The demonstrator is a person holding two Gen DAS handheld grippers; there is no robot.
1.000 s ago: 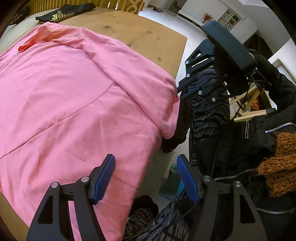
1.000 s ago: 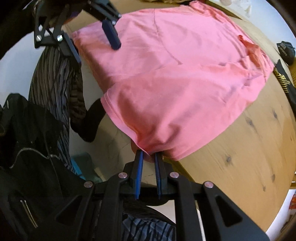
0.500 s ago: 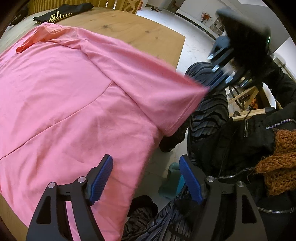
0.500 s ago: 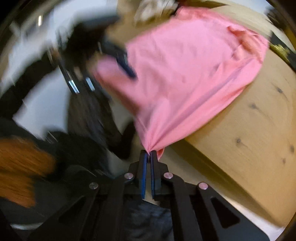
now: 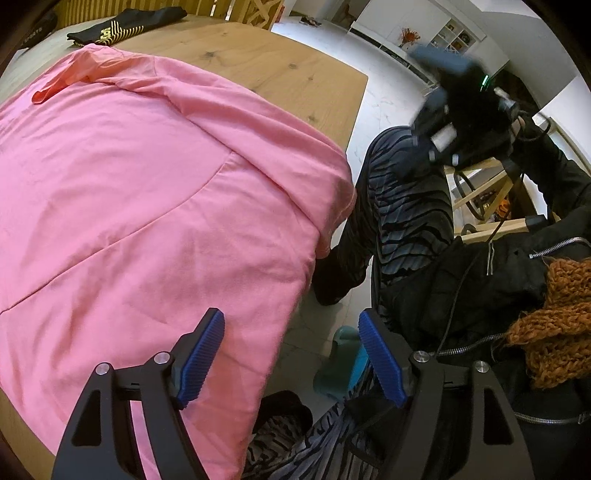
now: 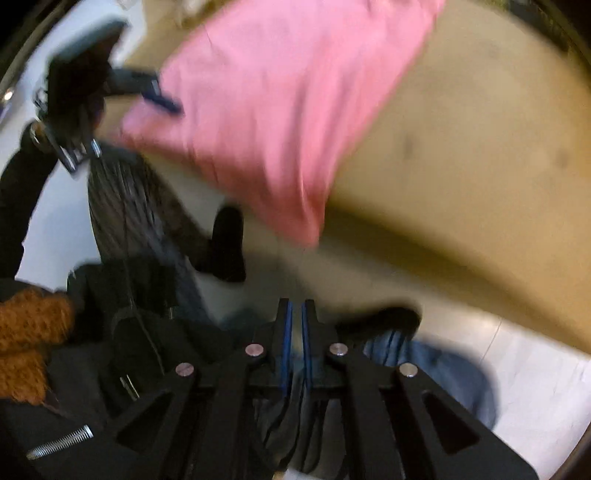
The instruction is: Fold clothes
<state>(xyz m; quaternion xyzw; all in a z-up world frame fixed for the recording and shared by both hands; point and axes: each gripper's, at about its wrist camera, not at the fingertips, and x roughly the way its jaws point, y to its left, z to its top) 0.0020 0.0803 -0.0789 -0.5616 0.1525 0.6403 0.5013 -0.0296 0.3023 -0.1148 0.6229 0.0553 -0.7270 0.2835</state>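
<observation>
A pink shirt (image 5: 147, 206) lies spread on the wooden table (image 5: 295, 77), its near edge and a sleeve (image 5: 332, 206) hanging over the table's edge. My left gripper (image 5: 291, 354) is open and empty just above the shirt's hanging edge. My right gripper (image 6: 296, 314) is nearly shut with nothing between its blue pads, off the table and below the shirt (image 6: 280, 110), which shows blurred in the right wrist view. The right gripper also appears blurred and raised in the left wrist view (image 5: 454, 125).
A black garment with yellow stripes (image 5: 122, 26) lies at the table's far end. The person's striped trousers (image 5: 406, 221), black jacket and orange scarf (image 5: 554, 317) fill the right side. White floor lies beyond the table edge.
My right gripper pulled the sleeve corner outward, then let it go and drew back from the table. The sleeve has dropped back against the table's edge. The left gripper has barely moved.
</observation>
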